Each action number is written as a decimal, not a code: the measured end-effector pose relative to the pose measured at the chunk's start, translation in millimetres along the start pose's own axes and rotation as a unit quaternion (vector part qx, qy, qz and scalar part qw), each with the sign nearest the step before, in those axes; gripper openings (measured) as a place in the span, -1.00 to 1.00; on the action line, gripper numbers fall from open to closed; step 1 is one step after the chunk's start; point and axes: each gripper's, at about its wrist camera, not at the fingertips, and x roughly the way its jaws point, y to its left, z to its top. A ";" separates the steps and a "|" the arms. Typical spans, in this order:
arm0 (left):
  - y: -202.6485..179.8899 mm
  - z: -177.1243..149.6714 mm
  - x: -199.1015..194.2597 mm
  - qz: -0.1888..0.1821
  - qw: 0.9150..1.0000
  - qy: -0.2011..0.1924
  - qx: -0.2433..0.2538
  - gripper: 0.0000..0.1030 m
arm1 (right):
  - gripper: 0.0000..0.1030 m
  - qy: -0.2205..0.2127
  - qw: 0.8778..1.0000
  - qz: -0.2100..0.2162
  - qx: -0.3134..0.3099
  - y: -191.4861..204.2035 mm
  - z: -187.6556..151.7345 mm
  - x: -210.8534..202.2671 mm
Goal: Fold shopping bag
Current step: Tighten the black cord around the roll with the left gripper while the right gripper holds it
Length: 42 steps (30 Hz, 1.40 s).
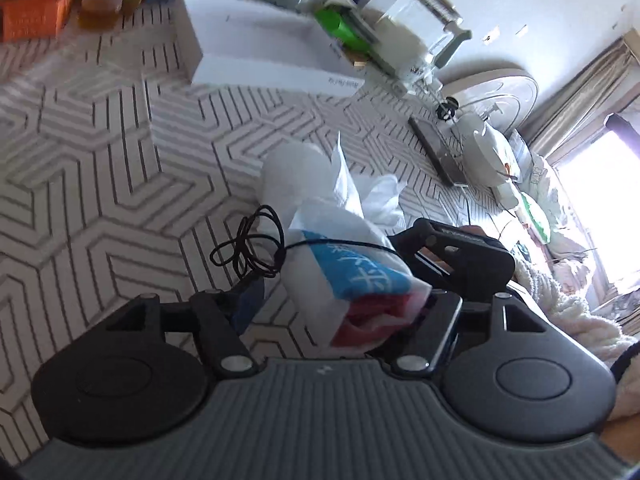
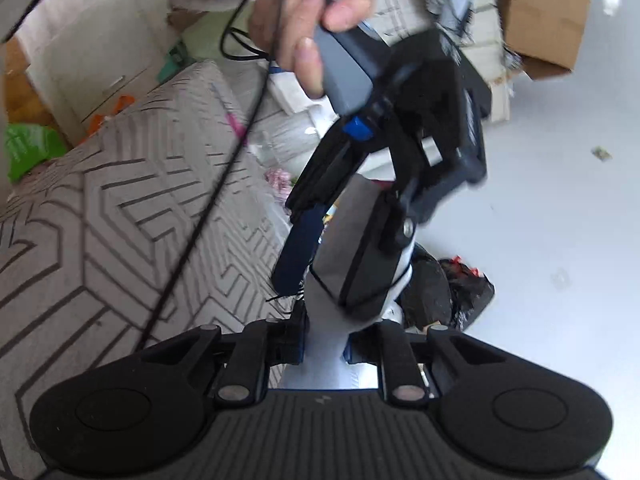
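The shopping bag (image 1: 352, 276) is a bunched white plastic bundle with a blue printed band and a red patch. In the left wrist view it sits between the fingers of my left gripper (image 1: 344, 304). The blue-padded finger (image 1: 250, 300) stands clear of it and the other finger lies against its red end, so this gripper is open. My right gripper (image 1: 416, 248) reaches in from the right. In the right wrist view my right gripper (image 2: 324, 348) is shut on a white part of the bag (image 2: 320, 376). A hand (image 2: 304, 20) holds the left gripper (image 2: 320, 280) just ahead.
The patterned cloth surface (image 1: 100, 160) carries a white flat box (image 1: 256, 44), an orange box (image 1: 36, 12), a dark tablet (image 1: 436, 148) and a white fan (image 1: 492, 92). A black cable (image 1: 252, 248) loops beside the bag. A cardboard box (image 2: 540, 12) and black rubbish bag (image 2: 460, 288) are on the floor.
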 end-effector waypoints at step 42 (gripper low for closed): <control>-3.0 -32.9 -23.5 0.003 0.985 -0.166 -0.038 -0.15 | -0.66 0.042 0.998 -0.005 0.055 -20.0 -8.3 22.3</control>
